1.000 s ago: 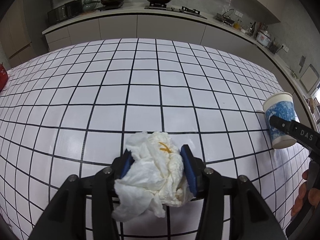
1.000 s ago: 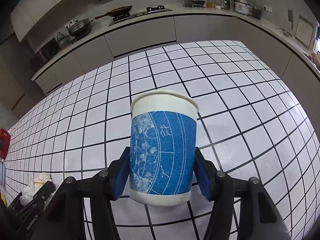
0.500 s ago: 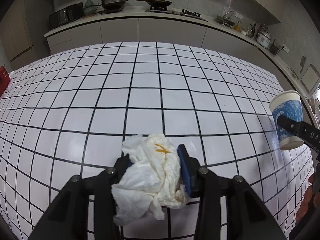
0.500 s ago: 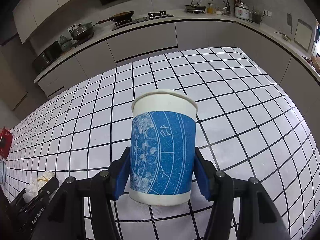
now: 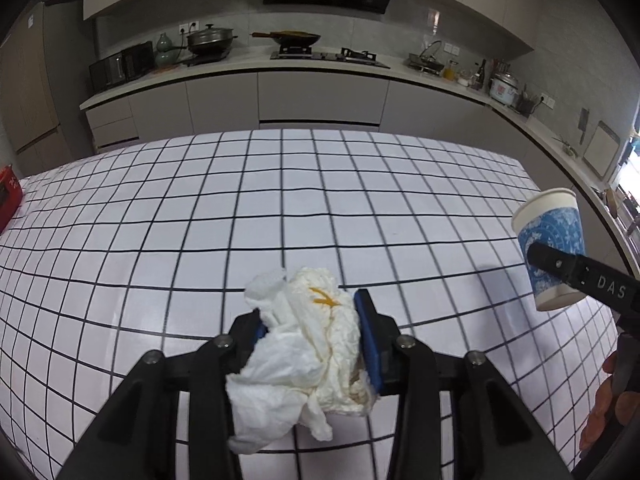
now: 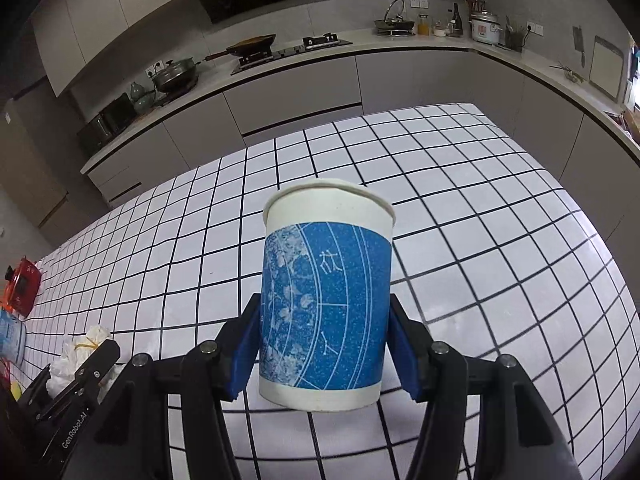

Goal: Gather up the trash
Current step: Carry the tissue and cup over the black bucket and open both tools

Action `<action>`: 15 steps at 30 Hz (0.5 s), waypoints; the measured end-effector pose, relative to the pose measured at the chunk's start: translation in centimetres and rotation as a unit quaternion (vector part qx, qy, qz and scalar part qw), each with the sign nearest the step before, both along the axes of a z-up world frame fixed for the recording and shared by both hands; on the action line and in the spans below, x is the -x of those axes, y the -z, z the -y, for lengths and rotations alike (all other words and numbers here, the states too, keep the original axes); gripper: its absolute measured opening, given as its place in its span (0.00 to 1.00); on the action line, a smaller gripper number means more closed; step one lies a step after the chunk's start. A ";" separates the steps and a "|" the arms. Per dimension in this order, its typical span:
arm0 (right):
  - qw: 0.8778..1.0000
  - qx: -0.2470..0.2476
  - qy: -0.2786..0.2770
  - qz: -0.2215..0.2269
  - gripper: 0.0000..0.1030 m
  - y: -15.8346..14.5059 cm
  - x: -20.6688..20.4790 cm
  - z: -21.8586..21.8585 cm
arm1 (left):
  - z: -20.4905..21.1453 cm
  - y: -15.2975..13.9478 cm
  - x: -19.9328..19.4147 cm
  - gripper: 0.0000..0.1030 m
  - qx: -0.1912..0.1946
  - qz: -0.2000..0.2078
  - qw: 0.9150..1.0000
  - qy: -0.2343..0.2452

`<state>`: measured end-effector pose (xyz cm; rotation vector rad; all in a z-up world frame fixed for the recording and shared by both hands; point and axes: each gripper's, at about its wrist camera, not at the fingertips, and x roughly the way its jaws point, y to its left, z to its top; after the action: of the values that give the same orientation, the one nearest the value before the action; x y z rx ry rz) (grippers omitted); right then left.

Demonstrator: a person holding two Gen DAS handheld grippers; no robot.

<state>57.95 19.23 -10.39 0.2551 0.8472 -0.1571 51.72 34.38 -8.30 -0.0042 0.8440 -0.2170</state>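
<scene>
Two grippers, each clamped on a piece of trash, are held above a white table (image 5: 168, 216) gridded with black lines.

Left wrist view: the left gripper (image 5: 312, 336) squeezes a crumpled white tissue (image 5: 304, 352) between its blue pads (image 5: 366, 336). The tissue has an orange streak on top, and its loose lower folds hang down over the black finger arms. The left pad is almost wholly hidden behind it. At the right edge a blue-and-white cup (image 5: 550, 248) is held clear of the table by a black finger of the right gripper (image 5: 560, 264), printed "DAS"; the rest of the word is cut off. Fingertips of a hand (image 5: 604, 412) peek in at the lower right.

Right wrist view: the right gripper (image 6: 324, 344) grips the cup (image 6: 326, 304) upright around its lower half. Its blue band carries pale leaf patterns, curved lines and a white Chinese character, too stylised to read for certain. At lower left the left gripper (image 6: 80, 376) shows side-on, printed "GenRobot.AI", with the tissue (image 6: 78, 350) bunched at its tip. A red object (image 6: 22, 286) lies at the table's far left edge, partly cropped.
</scene>
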 end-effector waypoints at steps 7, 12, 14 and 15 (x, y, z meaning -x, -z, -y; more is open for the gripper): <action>0.999 0.008 0.028 0.018 0.58 -1.9 4.3 3.6 | 4.1 -1.0 1.0 0.40 0.010 0.007 0.999 0.048; 0.998 0.005 0.051 0.022 0.58 -2.4 7.6 7.6 | 8.1 -1.6 2.5 0.40 0.009 0.009 0.997 0.080; 0.998 0.002 0.059 0.024 0.58 -2.4 9.2 9.7 | 10.0 -1.9 3.3 0.40 0.005 0.011 0.996 0.093; 0.998 0.001 0.063 0.025 0.58 -2.4 10.0 10.8 | 11.2 -2.0 3.6 0.40 0.002 0.013 0.995 0.100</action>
<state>47.91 8.42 -7.99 0.3090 0.7811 -0.2684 48.07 23.20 -6.32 0.0796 0.8191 -0.4050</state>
